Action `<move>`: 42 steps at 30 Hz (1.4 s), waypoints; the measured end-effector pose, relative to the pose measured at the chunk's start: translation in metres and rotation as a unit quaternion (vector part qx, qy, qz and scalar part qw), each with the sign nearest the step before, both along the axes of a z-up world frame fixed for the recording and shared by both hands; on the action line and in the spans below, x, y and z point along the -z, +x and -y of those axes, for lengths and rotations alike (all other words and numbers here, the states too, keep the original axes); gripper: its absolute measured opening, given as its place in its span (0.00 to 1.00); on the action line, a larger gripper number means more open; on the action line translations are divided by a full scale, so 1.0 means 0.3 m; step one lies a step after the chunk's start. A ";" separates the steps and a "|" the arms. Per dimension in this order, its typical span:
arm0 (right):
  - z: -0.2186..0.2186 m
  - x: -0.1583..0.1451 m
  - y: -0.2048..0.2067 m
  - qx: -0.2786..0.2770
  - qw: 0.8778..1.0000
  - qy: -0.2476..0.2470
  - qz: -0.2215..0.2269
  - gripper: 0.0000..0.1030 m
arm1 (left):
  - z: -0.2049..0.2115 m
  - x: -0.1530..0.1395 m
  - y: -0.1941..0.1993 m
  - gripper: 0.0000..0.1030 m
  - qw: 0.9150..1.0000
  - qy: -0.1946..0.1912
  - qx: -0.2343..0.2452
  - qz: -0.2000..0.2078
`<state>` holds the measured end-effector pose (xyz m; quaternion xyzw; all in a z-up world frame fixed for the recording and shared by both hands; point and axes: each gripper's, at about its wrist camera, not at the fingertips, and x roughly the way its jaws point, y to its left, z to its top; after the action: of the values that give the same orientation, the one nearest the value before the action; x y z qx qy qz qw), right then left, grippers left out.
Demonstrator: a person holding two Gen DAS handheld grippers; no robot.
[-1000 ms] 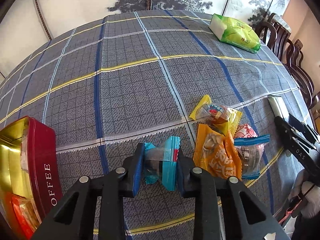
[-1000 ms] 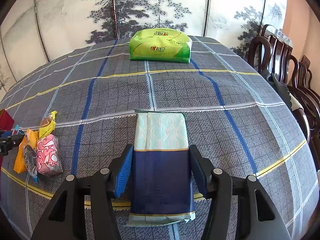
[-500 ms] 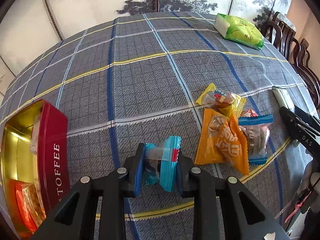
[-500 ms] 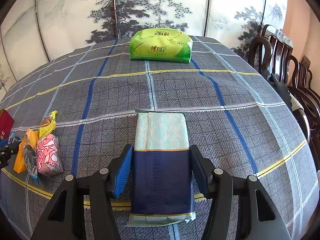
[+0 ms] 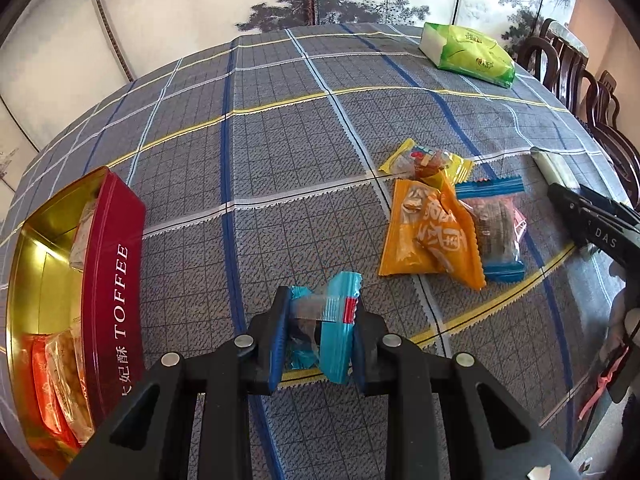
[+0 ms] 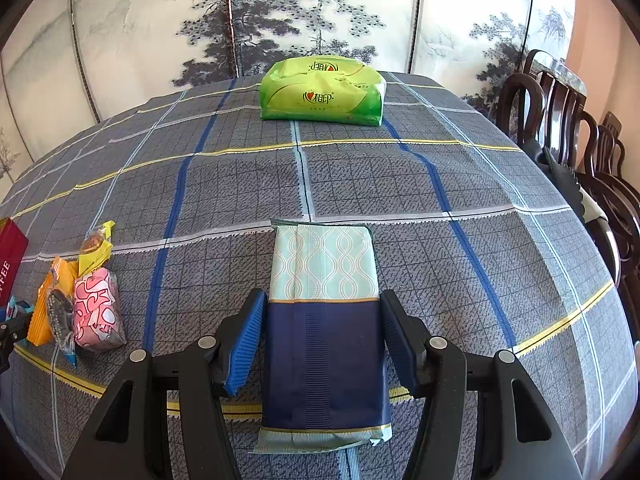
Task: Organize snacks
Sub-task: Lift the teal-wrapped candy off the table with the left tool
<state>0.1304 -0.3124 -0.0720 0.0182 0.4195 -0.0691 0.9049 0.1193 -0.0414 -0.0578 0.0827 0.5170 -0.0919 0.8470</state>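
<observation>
My left gripper (image 5: 318, 340) is shut on a teal-wrapped candy (image 5: 328, 320) and holds it above the cloth. A red and gold toffee tin (image 5: 114, 280), open with several snacks inside, stands at its left. An orange packet (image 5: 430, 232), a yellow candy (image 5: 426, 162) and a blue-edged packet (image 5: 498, 232) lie in a pile to the right; they also show in the right wrist view (image 6: 76, 300). My right gripper (image 6: 322, 340) is open, its fingers either side of a navy and mint pack (image 6: 324, 320) that lies flat on the cloth.
A green tissue pack (image 6: 320, 94) lies at the far side of the round table with its grey plaid cloth (image 6: 440, 184). Dark wooden chairs (image 6: 568, 132) stand along the right. A painted folding screen stands behind. The right gripper shows in the left wrist view (image 5: 592, 224).
My left gripper has moved left and back with the teal candy, so the toffee tin shows more fully. The right gripper has not moved.
</observation>
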 end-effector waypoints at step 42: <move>0.005 -0.002 0.001 -0.001 1.000 0.000 -0.001 0.57 | 0.007 -0.003 -0.043 0.22 1.000 -0.010 -0.005 0.007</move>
<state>0.1308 -0.3138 -0.0714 0.0172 0.4204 -0.0683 0.9046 0.1064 -0.0436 -0.0570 0.0729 0.5106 -0.0924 0.8517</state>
